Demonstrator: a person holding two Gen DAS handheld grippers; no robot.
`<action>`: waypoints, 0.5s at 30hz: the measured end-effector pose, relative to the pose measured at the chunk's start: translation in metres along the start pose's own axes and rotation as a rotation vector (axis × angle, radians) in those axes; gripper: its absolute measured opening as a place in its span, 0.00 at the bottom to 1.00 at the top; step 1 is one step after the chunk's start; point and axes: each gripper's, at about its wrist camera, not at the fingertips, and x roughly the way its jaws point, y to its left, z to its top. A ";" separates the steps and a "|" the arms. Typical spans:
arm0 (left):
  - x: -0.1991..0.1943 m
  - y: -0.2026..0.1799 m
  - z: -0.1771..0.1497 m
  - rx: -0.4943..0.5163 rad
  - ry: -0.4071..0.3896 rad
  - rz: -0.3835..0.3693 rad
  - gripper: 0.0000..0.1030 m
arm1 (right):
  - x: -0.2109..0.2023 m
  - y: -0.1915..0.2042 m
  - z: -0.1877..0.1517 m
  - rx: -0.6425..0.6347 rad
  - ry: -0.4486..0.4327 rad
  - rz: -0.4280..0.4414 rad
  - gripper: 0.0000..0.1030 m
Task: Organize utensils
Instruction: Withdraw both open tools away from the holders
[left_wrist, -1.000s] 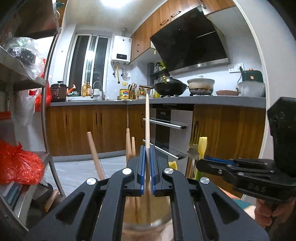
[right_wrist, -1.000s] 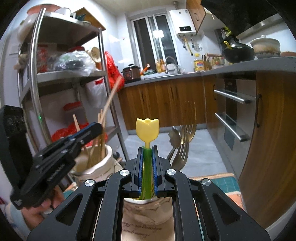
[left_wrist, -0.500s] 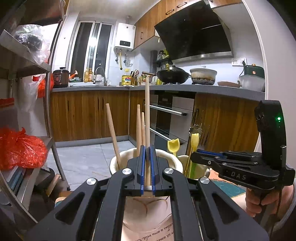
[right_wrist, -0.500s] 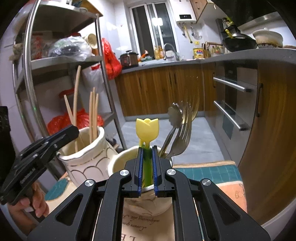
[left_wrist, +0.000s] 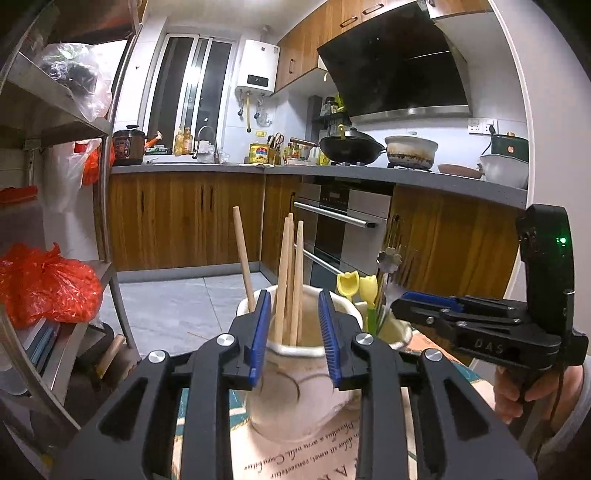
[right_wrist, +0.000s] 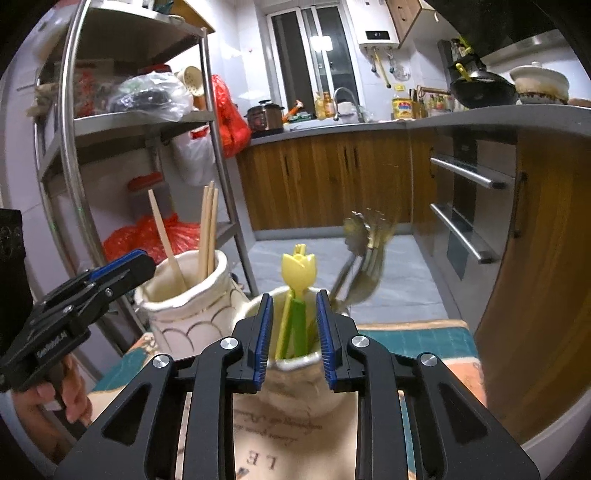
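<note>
My left gripper (left_wrist: 293, 336) is open, its jaws either side of the rim of a cream ceramic jar (left_wrist: 295, 398) that holds several wooden chopsticks (left_wrist: 291, 277). My right gripper (right_wrist: 293, 332) is open over a second cream jar (right_wrist: 295, 373) holding a yellow tulip-topped utensil with a green handle (right_wrist: 298, 273) and metal forks and spoons (right_wrist: 364, 258). The chopstick jar also shows in the right wrist view (right_wrist: 188, 306), with the left gripper (right_wrist: 122, 269) beside it. The right gripper (left_wrist: 424, 304) shows at the right of the left wrist view.
Both jars stand on a patterned mat (right_wrist: 413, 339) on a table. A metal shelf rack (left_wrist: 107, 206) with red bags (left_wrist: 44, 284) stands to the left. Wooden kitchen cabinets (left_wrist: 184, 221) and an oven (left_wrist: 343, 229) lie beyond.
Both grippers have opened. The left let go of a chopstick, which now stands in its jar. The right let go of the tulip utensil, which now stands in its jar.
</note>
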 end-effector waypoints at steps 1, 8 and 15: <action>-0.004 0.000 -0.002 -0.001 0.006 -0.001 0.26 | -0.006 -0.001 -0.003 -0.001 -0.002 -0.001 0.24; -0.025 -0.002 -0.026 -0.009 0.063 0.009 0.38 | -0.031 -0.003 -0.031 -0.029 0.030 -0.022 0.32; -0.042 -0.014 -0.040 0.043 0.056 0.058 0.82 | -0.047 -0.010 -0.047 -0.072 -0.006 -0.100 0.74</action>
